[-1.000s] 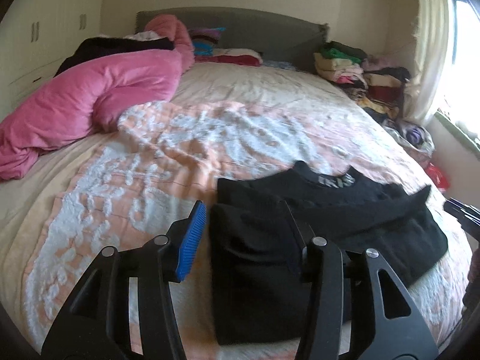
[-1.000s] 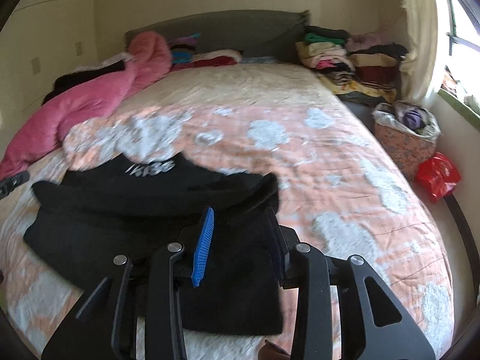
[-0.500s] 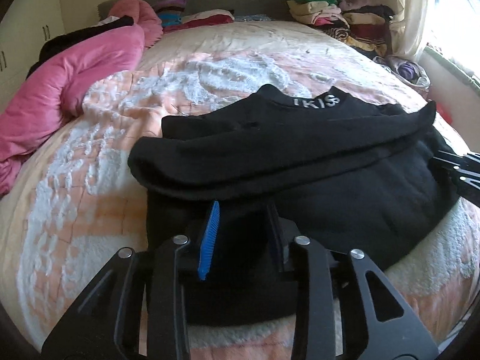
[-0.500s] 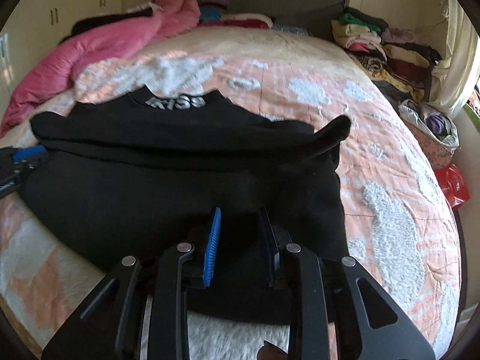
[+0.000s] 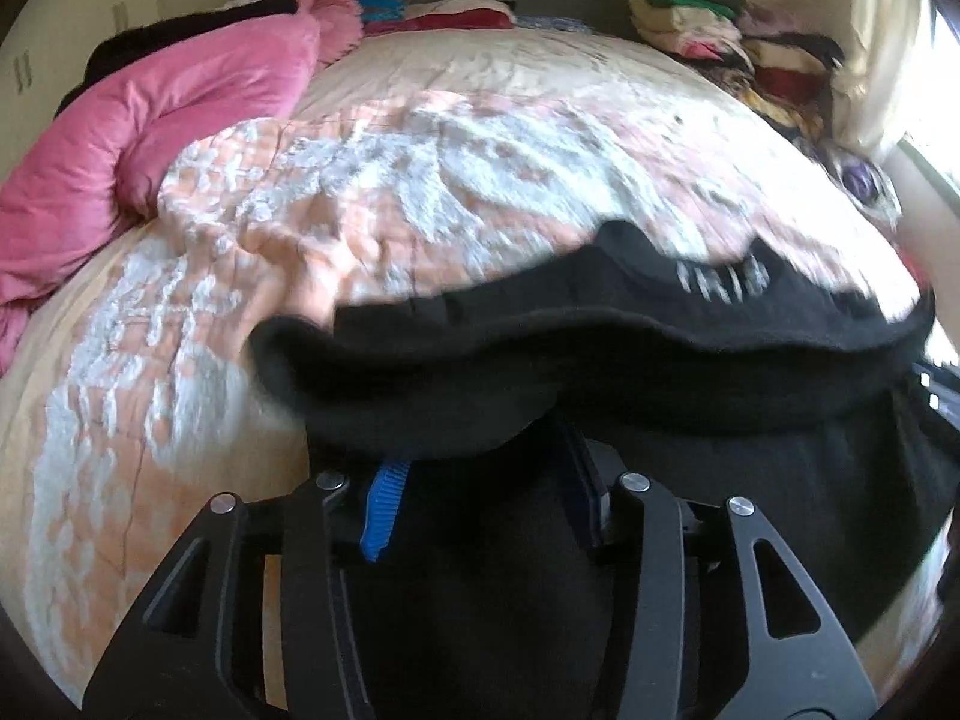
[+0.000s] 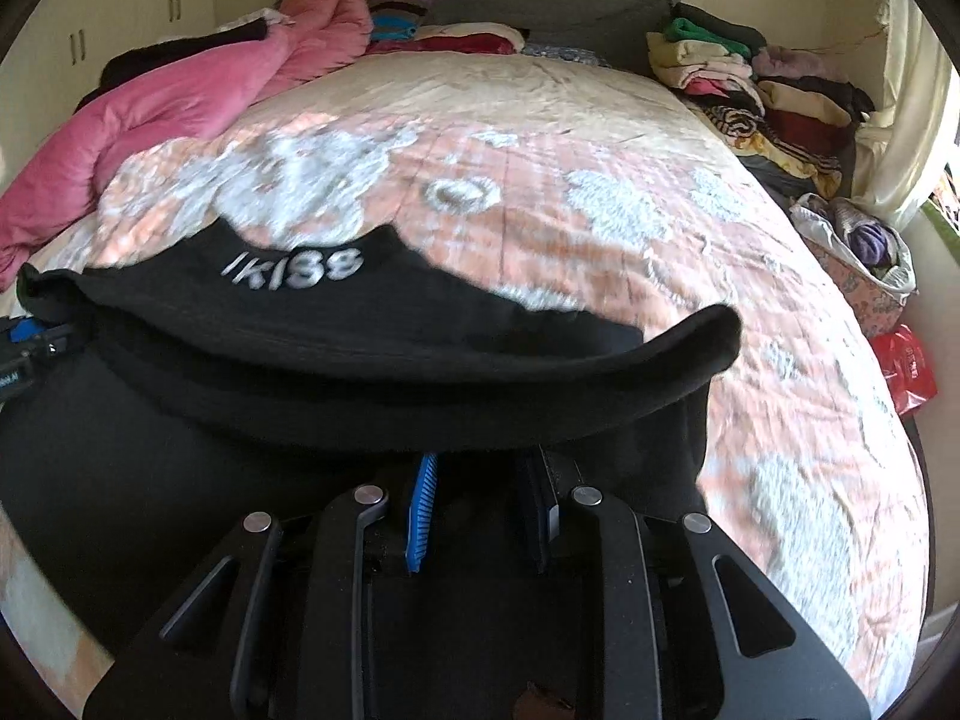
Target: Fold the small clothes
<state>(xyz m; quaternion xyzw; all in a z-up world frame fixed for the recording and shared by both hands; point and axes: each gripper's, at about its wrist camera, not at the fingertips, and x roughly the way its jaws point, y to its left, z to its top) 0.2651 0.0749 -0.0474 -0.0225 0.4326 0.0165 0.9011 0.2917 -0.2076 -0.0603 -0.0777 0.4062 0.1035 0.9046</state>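
I am mid-fold: both tools carry the near hem of the black top (image 6: pixel 336 396) forward over its body toward the collar lettering, the garment lying on the bed (image 6: pixel 600 120) just ahead of them. The right tool (image 6: pixel 480 498) pinches the hem, cloth bunched between its pads. The left tool (image 5: pixel 480 486) has just been widening, fabric between its pads; I cannot tell whether it grips. Next I judge: lay the hem level, let go, and pull back.
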